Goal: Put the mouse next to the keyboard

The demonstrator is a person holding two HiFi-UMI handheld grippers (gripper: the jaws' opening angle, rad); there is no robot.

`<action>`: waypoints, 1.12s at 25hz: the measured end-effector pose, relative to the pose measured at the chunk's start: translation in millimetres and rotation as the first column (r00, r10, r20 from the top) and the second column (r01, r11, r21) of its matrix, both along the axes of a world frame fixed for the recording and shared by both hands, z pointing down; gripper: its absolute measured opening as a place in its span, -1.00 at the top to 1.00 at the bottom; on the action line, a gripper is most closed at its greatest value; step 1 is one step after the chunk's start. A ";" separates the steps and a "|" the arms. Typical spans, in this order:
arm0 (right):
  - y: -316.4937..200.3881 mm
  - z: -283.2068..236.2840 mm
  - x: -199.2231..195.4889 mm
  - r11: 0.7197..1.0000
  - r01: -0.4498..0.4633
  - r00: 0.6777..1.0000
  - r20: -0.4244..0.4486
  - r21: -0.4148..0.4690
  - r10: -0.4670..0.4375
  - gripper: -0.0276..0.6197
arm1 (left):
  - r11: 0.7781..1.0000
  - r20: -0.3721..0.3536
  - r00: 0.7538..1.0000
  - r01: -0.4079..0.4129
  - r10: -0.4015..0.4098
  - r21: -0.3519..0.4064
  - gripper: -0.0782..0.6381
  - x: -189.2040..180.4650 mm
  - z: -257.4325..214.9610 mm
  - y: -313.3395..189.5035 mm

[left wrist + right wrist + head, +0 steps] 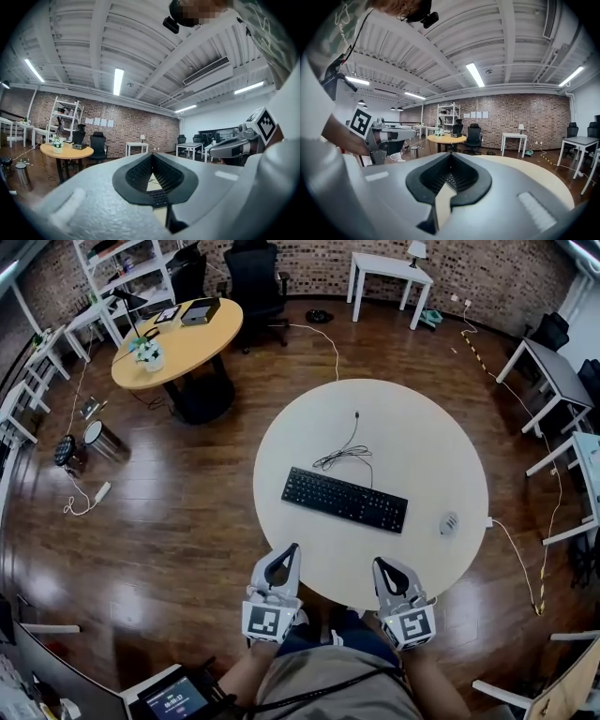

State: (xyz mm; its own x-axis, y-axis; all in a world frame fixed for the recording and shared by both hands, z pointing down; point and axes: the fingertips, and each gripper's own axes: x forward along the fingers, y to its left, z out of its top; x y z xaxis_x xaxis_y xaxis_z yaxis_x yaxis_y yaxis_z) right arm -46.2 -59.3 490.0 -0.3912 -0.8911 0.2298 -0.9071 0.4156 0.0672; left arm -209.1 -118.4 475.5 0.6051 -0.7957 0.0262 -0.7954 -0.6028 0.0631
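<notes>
A black keyboard (pixel 344 500) lies across the middle of the round white table (pixel 309 437). Its loose cable (pixel 343 457) is coiled just behind it. A small grey mouse (pixel 449 523) sits near the table's right edge, a little right of the keyboard. My left gripper (pixel 294 547) and right gripper (pixel 377 562) hover over the near edge, both shut and holding nothing. In the left gripper view the jaws (pixel 151 157) meet, with keyboard keys (pixel 157 197) showing below them. In the right gripper view the jaws (pixel 449 155) also meet.
A yellow round table (pixel 178 338) with a plant and a box stands at the back left. Black office chairs, white desks and a shelf line the room. A bin (pixel 103 439) and floor cables lie to the left. A small screen (pixel 175 697) is at the bottom left.
</notes>
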 end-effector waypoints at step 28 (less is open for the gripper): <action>41.6 -37.7 -11.7 0.994 -0.083 0.996 -0.038 0.073 0.086 0.90 | 0.994 -0.029 0.995 -0.089 0.091 0.056 0.78 4.1 -9.1 15.3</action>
